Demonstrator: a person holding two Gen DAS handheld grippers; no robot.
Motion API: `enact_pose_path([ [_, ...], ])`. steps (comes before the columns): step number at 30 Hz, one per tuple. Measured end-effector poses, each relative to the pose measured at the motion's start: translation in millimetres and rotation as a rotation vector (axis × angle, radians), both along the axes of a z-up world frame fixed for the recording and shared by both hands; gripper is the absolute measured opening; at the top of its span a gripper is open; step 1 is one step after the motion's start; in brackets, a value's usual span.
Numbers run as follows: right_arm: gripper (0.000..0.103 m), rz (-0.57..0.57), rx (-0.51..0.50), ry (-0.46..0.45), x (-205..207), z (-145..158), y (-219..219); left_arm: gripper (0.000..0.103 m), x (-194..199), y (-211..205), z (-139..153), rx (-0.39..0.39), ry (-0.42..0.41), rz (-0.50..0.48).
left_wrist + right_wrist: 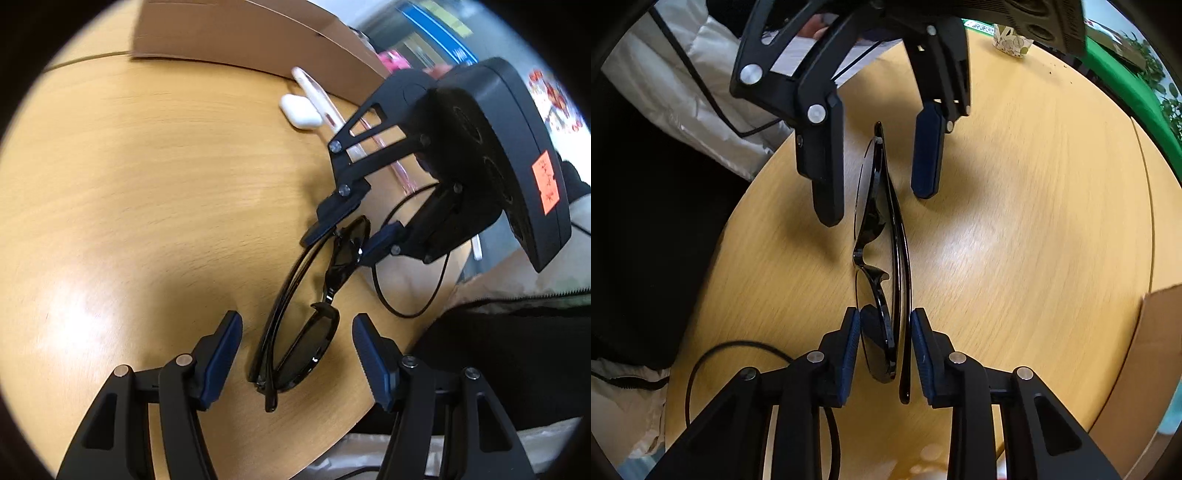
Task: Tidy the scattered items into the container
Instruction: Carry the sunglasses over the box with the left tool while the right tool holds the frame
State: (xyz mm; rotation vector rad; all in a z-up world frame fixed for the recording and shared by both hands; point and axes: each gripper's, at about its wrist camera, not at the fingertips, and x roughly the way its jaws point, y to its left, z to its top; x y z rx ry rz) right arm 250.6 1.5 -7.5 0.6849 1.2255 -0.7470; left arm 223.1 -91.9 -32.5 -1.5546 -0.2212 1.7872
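Note:
Black folded sunglasses [306,317] lie on the wooden table [147,184]. My left gripper [295,354] is open, its blue pads either side of the near lens with gaps. My right gripper [340,240] comes from the far side and is closed on the other lens. In the right wrist view the sunglasses [882,266] run away from me; my right gripper [884,347] pads press the lens and temple, and my left gripper [879,192] straddles the far end, open. The cardboard box [236,33] stands at the table's far edge.
A white earbud case [299,110] and a pink-cased phone [325,103] lie beside the box. A black cable [406,288] loops near the table edge, which is close on the right. A patterned cup [1012,42] stands far off.

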Motion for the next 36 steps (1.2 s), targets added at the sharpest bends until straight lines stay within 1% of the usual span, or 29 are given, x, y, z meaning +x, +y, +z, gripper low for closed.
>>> enact_pose_path([
  [3,0.027,-0.029,-0.012,0.032,-8,5,8,0.057,-5,10,1,-0.028,-0.007,-0.072],
  [4,0.027,-0.046,-0.018,0.036,-13,9,12,0.047,-5,12,1,-0.044,-0.011,-0.096],
  [5,0.027,-0.061,-0.022,0.034,-18,13,15,0.034,-5,13,2,-0.066,-0.014,-0.118],
  [6,0.027,-0.072,-0.025,0.034,-22,17,18,0.029,-7,14,2,-0.081,-0.02,-0.132],
  [8,0.027,-0.1,-0.037,0.05,-31,26,25,0.03,-15,19,4,-0.08,-0.033,-0.153],
  [9,0.026,-0.112,-0.042,0.064,-36,30,29,0.03,-18,22,7,-0.082,-0.025,-0.166],
  [13,0.026,-0.179,-0.056,0.087,-63,44,46,0.029,-31,40,26,-0.121,0.037,-0.231],
  [15,0.026,-0.208,-0.067,0.096,-76,54,55,0.029,-45,45,33,-0.127,0.062,-0.261],
  [17,0.026,-0.233,-0.082,0.113,-92,69,65,0.029,-57,51,49,-0.13,0.09,-0.296],
  [18,0.026,-0.25,-0.092,0.121,-103,79,70,0.029,-64,54,59,-0.135,0.11,-0.317],
  [20,0.026,-0.283,-0.112,0.142,-112,97,78,0.028,-82,58,80,-0.147,0.155,-0.352],
  [22,0.026,-0.321,-0.137,0.172,-132,120,84,0.028,-104,63,106,-0.162,0.21,-0.389],
  [23,0.026,-0.336,-0.149,0.184,-134,131,81,0.028,-116,63,118,-0.166,0.235,-0.404],
  [25,0.026,-0.367,-0.168,0.207,-126,165,62,0.028,-143,70,149,-0.166,0.29,-0.436],
  [29,0.026,-0.422,-0.199,0.274,-186,220,77,0.026,-199,87,203,-0.167,0.394,-0.479],
  [30,0.026,-0.435,-0.203,0.292,-196,228,79,0.026,-210,91,215,-0.175,0.419,-0.495],
  [32,0.026,-0.458,-0.21,0.332,-195,220,84,0.026,-234,106,232,-0.197,0.463,-0.514],
  [33,0.026,-0.469,-0.212,0.353,-210,229,84,0.026,-245,111,239,-0.206,0.481,-0.521],
  [36,0.026,-0.499,-0.216,0.393,-225,227,90,0.026,-273,127,249,-0.226,0.511,-0.535],
])
